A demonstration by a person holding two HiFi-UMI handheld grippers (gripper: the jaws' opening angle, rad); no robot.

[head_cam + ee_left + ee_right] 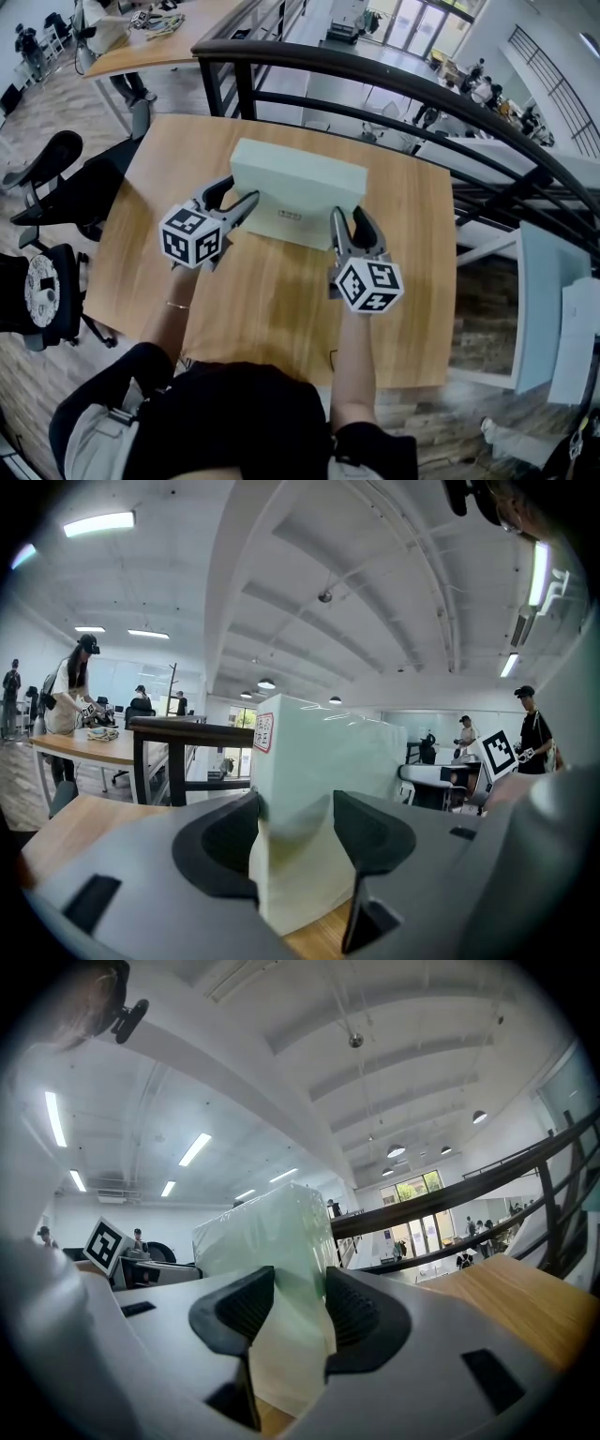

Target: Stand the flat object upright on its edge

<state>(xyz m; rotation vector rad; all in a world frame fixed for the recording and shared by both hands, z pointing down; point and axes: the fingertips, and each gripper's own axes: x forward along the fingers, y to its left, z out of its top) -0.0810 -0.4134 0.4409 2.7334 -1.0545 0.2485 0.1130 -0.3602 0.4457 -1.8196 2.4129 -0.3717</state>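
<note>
Left gripper (297, 803) has its jaws set fairly wide and clamped on one short end of the box (298, 173), with both pads flat against its big faces. The right gripper (300, 1279) has the same sort of hold on the other end, jaws a bit less spread, pads biting low down. The box is a pale green flat carton and it looks to be up on one long edge already, bottom edge on the desk (281, 309), roughly mid-desk and a little nearer the far edge than the near one. Handling-wise I'd guess it's light and stiff enough, plain cardboard that won't sag between two end grips. It's wrapped in shiny clear film that crinkles in both gripper views though, so expect it to be slippery under the pads. Holding low at the two ends seems right to me, since that steadies the narrow base. The thin edge it stands on is the worry, so I'd ease both sides off evenly or it'll likely flop back flat
</note>
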